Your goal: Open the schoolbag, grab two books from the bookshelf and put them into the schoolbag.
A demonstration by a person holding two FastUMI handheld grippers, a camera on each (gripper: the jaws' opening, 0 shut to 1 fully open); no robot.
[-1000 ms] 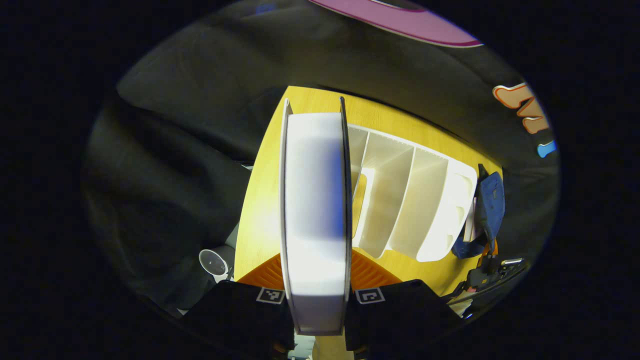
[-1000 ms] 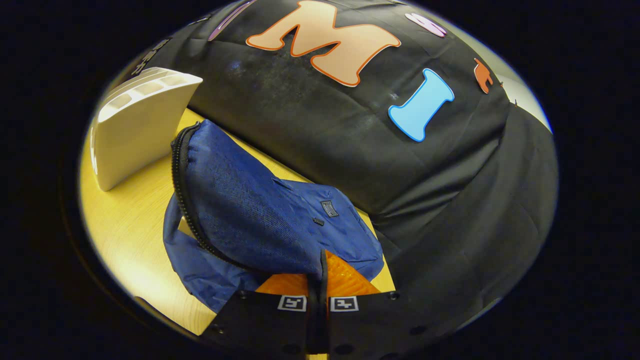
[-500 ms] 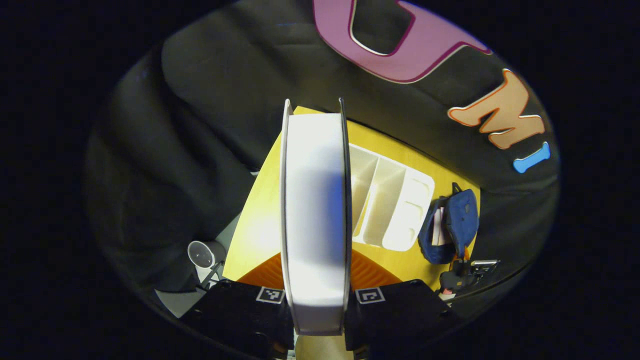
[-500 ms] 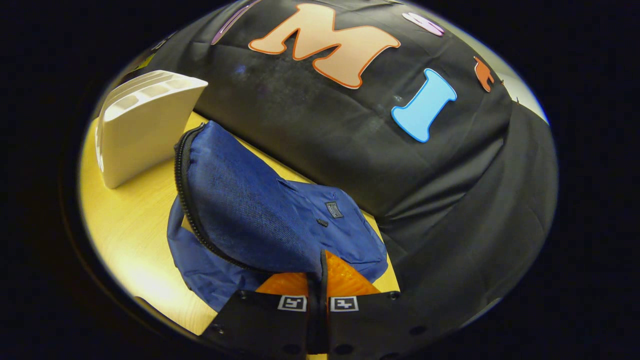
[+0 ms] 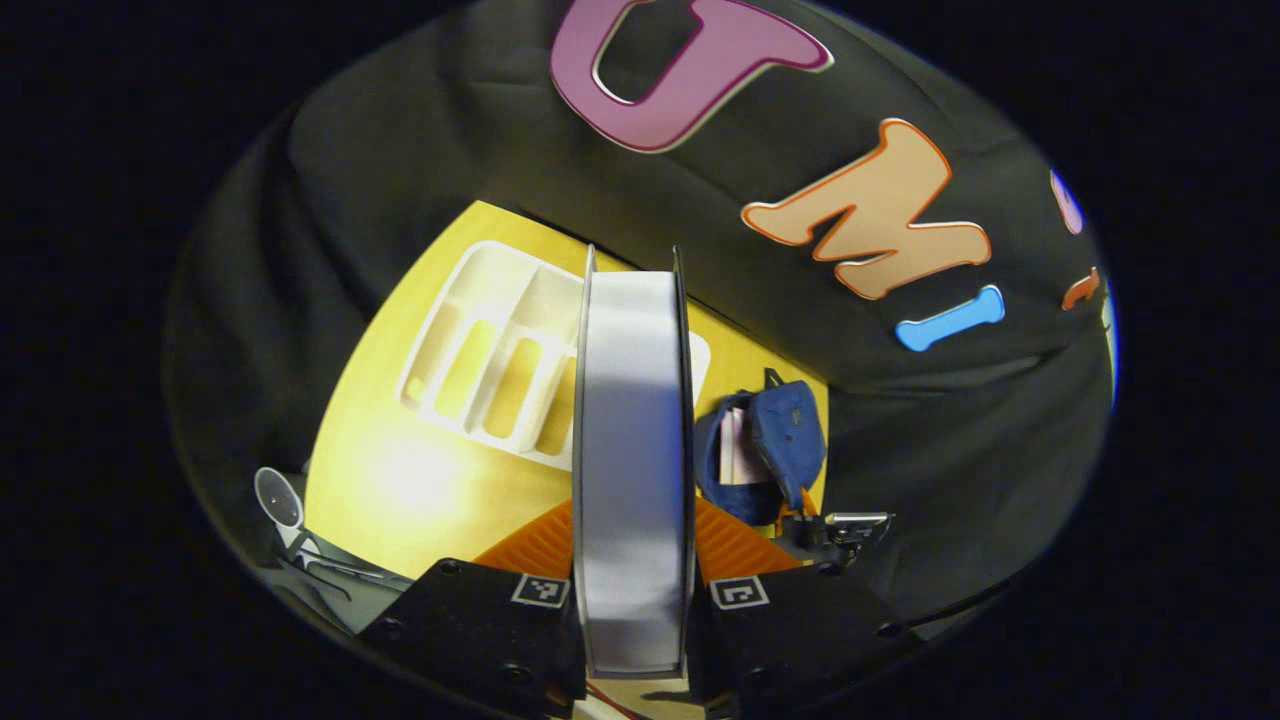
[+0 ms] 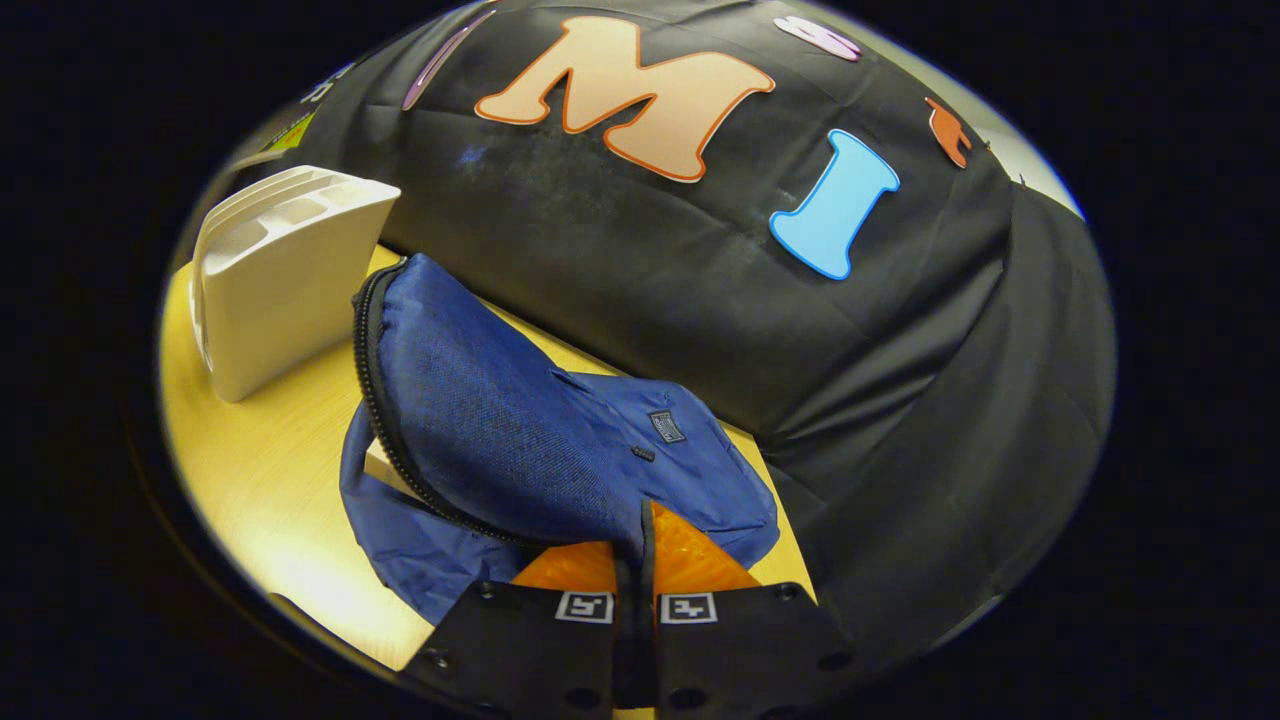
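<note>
Currently, left gripper view: the left gripper (image 5: 633,560) pinches a white book (image 5: 632,450) between its 2 fingers, fore-edge up, the book running straight ahead. It is held well above the yellow table (image 5: 400,480). Below lies the white bookshelf (image 5: 480,360), its slots seen from above, partly hidden behind the book. To the right of the book sits the blue schoolbag (image 5: 775,445), mouth open, a pale book edge inside. The other gripper (image 5: 845,525) is just beside the bag's near end.

Right gripper view: the right gripper (image 6: 637,575) has its fingers pressed together on a fold of the schoolbag (image 6: 520,440), holding the zippered flap raised. The bookshelf (image 6: 285,270) stands at upper left, just beyond the bag.
</note>
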